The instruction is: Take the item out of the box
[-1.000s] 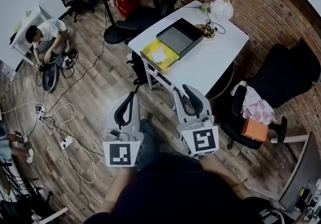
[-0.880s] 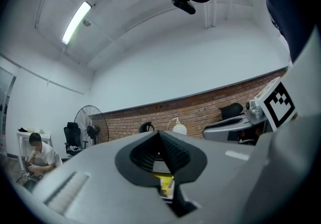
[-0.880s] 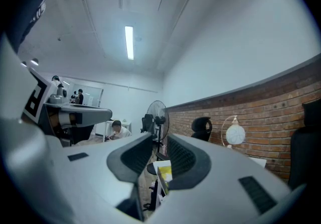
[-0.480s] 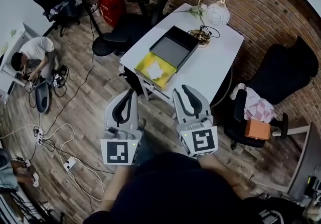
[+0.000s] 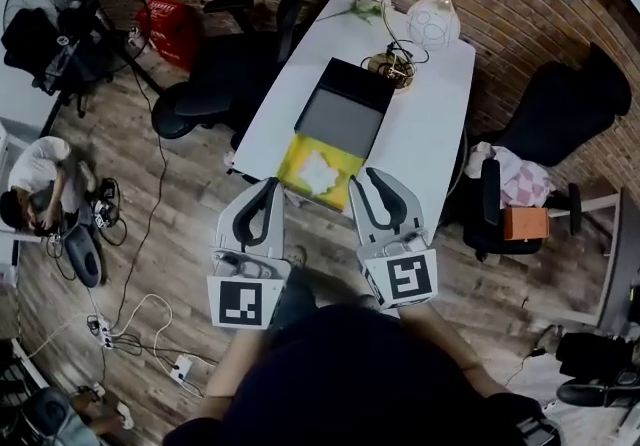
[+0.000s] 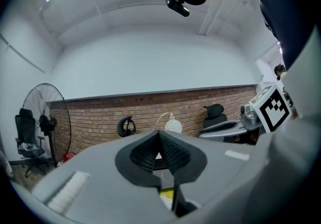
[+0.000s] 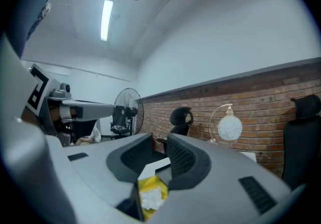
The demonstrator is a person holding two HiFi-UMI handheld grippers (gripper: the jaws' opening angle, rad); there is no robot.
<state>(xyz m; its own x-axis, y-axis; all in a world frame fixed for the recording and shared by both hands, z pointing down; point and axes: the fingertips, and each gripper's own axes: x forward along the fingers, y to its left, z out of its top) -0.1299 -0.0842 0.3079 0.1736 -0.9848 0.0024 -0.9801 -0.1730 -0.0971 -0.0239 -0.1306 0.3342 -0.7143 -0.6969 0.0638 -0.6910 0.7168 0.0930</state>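
On the white table (image 5: 430, 134) lies an open black box (image 5: 345, 114) with a grey inside. Its near half is lined in yellow (image 5: 300, 159) and holds a white item (image 5: 321, 172). My left gripper (image 5: 272, 184) hangs over the floor just short of the table's near edge, its jaws shut and empty (image 6: 159, 135). My right gripper (image 5: 372, 176) is at the near edge beside the yellow half, slightly open and empty. In the right gripper view (image 7: 159, 140) the white item (image 7: 150, 195) on the yellow lining shows below the jaws.
A globe lamp (image 5: 432, 19) stands at the table's far end. Black office chairs (image 5: 225, 74) (image 5: 560, 124) flank the table, one with an orange box (image 5: 525, 224). A fan (image 5: 60, 14), floor cables (image 5: 150, 314) and a seated person (image 5: 35, 184) are at the left.
The table and box have come nearer and now lie straight ahead of both grippers. The grippers keep the same pose in the head view.
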